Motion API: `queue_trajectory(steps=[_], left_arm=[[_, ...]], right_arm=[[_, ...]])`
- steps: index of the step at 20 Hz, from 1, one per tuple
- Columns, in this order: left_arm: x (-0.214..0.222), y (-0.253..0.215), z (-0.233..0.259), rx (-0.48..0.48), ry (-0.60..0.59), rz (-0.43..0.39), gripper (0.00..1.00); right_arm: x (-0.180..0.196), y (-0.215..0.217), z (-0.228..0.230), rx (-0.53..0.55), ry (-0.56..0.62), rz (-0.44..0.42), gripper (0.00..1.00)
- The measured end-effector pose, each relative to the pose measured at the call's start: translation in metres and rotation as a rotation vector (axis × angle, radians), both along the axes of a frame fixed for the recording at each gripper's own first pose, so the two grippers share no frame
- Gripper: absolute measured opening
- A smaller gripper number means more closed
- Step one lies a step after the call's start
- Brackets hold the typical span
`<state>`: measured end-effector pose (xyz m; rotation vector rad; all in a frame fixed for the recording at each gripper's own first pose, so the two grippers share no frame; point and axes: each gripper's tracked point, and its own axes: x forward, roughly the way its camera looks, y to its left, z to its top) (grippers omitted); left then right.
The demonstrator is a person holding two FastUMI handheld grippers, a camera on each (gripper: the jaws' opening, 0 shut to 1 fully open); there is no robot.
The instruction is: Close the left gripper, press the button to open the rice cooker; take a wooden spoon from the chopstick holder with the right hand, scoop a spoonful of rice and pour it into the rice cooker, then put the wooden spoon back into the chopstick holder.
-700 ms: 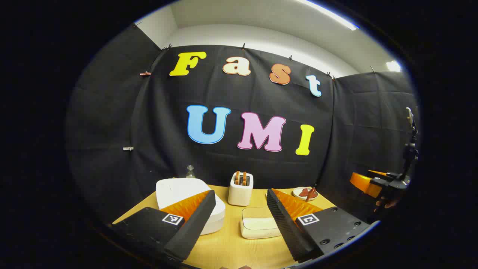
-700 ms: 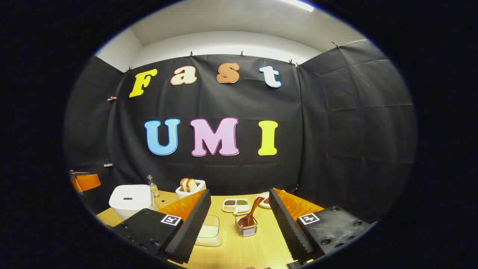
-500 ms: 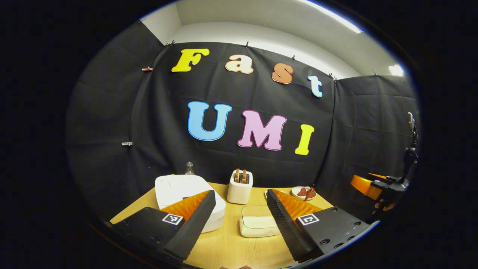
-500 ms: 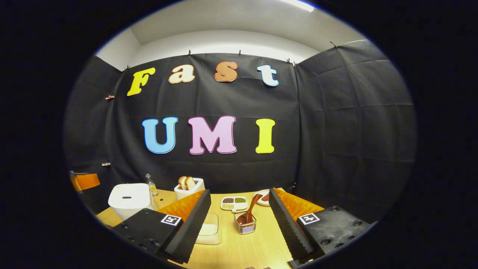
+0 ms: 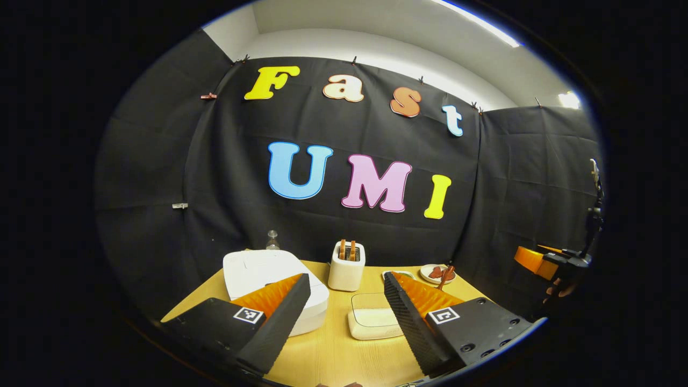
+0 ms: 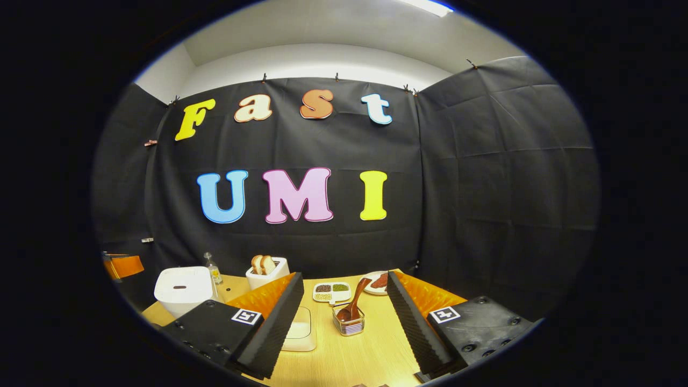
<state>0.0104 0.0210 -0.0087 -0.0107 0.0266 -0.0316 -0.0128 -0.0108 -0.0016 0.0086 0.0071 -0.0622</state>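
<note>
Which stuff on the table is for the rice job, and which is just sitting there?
For the job:
rice cooker, lid down
wooden spoon
chopstick holder, spoon inside
flat white container, maybe the rice

Just sitting there:
toaster with bread
divided dish
small plate
glass bottle

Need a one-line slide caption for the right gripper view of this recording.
Open right gripper above the table, facing the wooden spoon in its chopstick holder; closed rice cooker at left.
</note>
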Motion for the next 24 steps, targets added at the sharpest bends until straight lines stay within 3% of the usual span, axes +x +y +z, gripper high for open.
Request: queue_trajectory(steps=[12, 20, 24], left_arm=[[0.034, 0.029, 0.011, 0.002, 0.018, 0.037, 0.96], [0.11, 0.067, 0.014, 0.056, 0.087, 0.057, 0.94], [0.143, 0.088, 0.012, 0.068, 0.121, 0.083, 0.84]], right_arm=[[0.003, 0.004, -0.007, 0.006, 0.026, -0.006, 0.98], [0.031, 0.002, -0.016, 0.008, 0.085, -0.031, 0.97], [0.035, -0.005, -0.032, 0.011, 0.144, -0.071, 0.98]])
